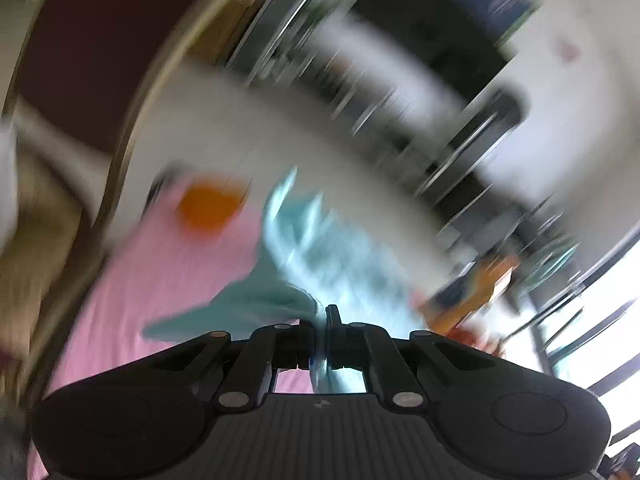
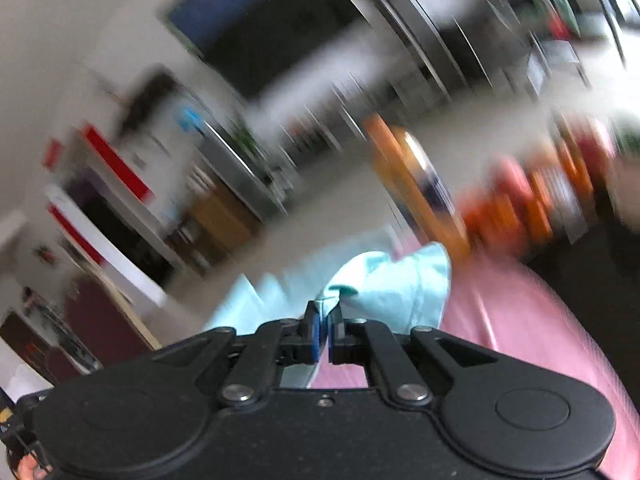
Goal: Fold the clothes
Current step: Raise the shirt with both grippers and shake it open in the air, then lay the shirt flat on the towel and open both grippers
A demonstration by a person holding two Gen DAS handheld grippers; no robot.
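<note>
A light blue garment (image 1: 320, 256) hangs bunched above a pink sheet (image 1: 160, 280) in the left wrist view, which is heavily blurred. My left gripper (image 1: 325, 316) is shut on a fold of that garment, the cloth running down between its jaws. In the right wrist view the same light blue garment (image 2: 392, 284) spreads ahead of my right gripper (image 2: 324, 312), which is shut on another edge of it. The pink sheet (image 2: 520, 320) lies below and to the right there.
An orange round object (image 1: 208, 208) sits on the pink sheet at the left. Orange and red packages (image 2: 520, 200) stand blurred beyond the sheet on the right. A dark screen (image 2: 272, 28) and shelves fill the background.
</note>
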